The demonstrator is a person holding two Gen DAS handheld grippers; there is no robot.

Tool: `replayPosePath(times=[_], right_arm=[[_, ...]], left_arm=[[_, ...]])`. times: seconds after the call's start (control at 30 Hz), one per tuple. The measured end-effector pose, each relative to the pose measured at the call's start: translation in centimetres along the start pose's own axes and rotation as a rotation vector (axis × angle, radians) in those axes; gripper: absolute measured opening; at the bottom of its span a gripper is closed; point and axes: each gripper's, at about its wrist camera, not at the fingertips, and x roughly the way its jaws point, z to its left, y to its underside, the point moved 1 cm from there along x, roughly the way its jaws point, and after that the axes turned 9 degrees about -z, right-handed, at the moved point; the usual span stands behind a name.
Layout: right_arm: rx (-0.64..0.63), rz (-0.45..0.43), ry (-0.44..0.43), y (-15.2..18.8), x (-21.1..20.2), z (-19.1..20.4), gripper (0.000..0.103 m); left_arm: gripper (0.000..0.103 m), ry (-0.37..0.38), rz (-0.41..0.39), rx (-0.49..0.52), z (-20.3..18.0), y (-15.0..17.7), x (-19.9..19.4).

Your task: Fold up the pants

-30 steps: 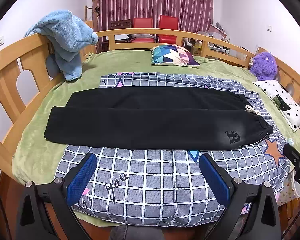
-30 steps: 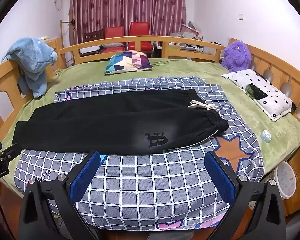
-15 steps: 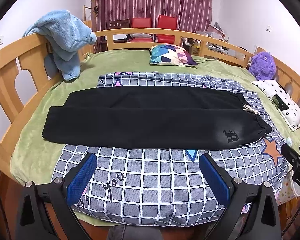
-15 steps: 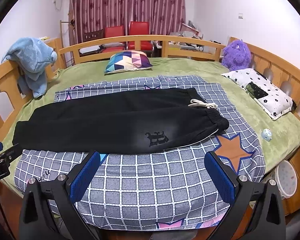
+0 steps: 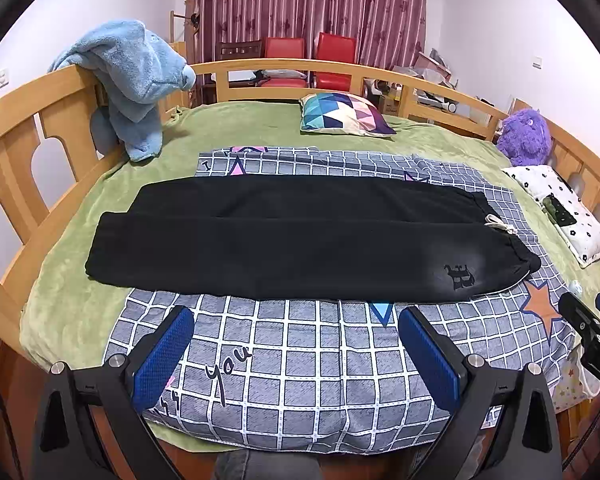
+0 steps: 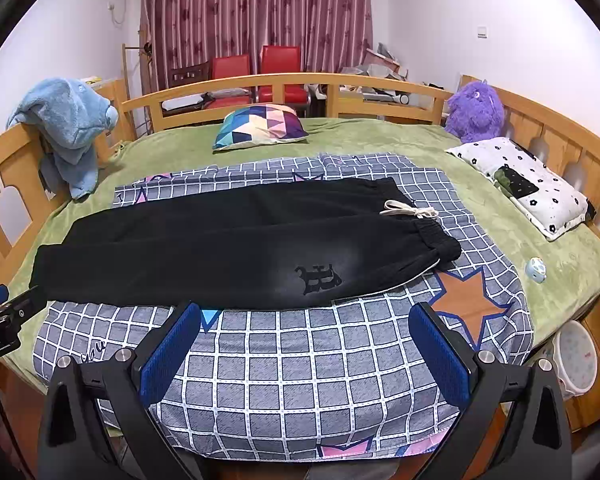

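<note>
Black pants (image 5: pixel 300 248) spread flat and long on a gray checked blanket (image 5: pixel 300 360), on top of a green bed cover (image 5: pixel 72 280). Folded in half the long way, one leg on the other. Waist end to the right with a white string (image 6: pixel 410 210) tied there, leg ends to the left, reaching past the blanket onto the green cover. A dark letter mark (image 6: pixel 318 278) near the waist. Left gripper (image 5: pixel 300 354) low over the near edge of the blanket, blue pads (image 5: pixel 162 360) wide apart, holding nothing, not touching the pants. Right gripper (image 6: pixel 305 354) the same, pads (image 6: pixel 440 354) spread wide and empty, just in front of the pants' near edge. Farther back, a bright pillow with triangles (image 5: pixel 346 114). A blue fluffy towel (image 5: pixel 132 76) hung over the wooden bed rail (image 5: pixel 20 128) on the left. A purple fuzzy toy (image 6: pixel 476 112) and a white spotted pillow (image 6: pixel 528 184) on the right side. Red chairs (image 6: pixel 256 70) and dark red curtains (image 6: pixel 256 12) behind the bed.
</note>
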Motion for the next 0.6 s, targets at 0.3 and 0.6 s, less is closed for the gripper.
replayPosePath(times=[0.3,0.6], right_arm=[[-0.003,0.004,-0.001,-0.1,-0.02,0.06,0.102],[0.002,0.003,-0.003,-0.05,-0.08,0.06,0.102]], left_arm=[[0.103,-0.006,-0.003,-0.004,0.32,-0.12,-0.13],[0.103,-0.017,-0.007,-0.004,0.48,-0.07,-0.22]])
